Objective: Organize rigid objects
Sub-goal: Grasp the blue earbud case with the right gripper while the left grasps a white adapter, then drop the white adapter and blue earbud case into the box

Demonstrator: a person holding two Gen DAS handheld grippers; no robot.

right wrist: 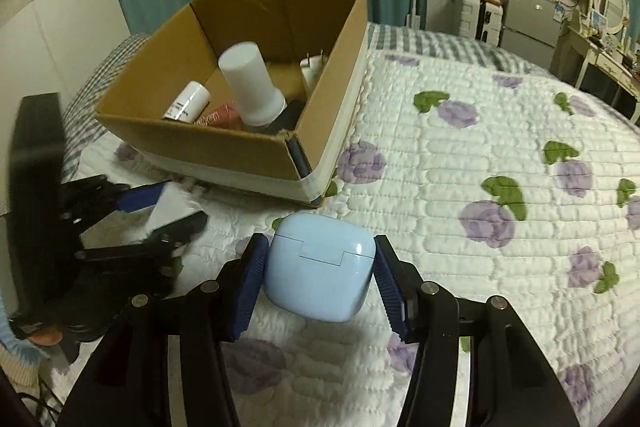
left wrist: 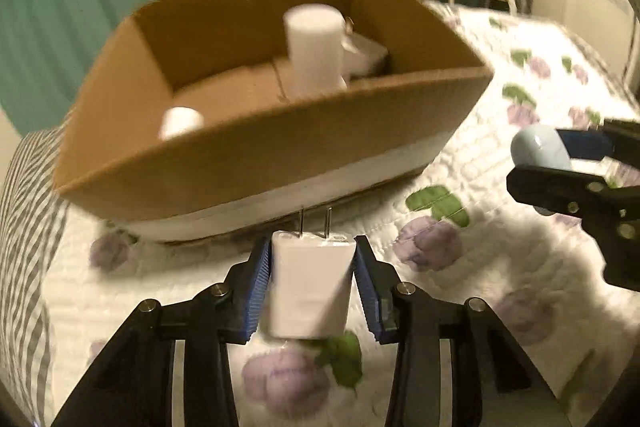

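Left gripper [left wrist: 313,277] clamped on white plug adapter [left wrist: 310,287], prongs forward, carried above the quilted bed [right wrist: 480,167] just short of the cardboard box [left wrist: 256,147]; right gripper [right wrist: 320,277] clamped on pale blue earbud case [right wrist: 318,267], likewise above the bed, near the box's taped corner. Risk of collision between the two grippers, both close together and aimed at the same box; risk of adapter prongs catching the near box wall on a low approach. Possible knock to the upright white bottle [right wrist: 252,83] inside, causing a topple; smooth rounded case prone to slipping from the pads.
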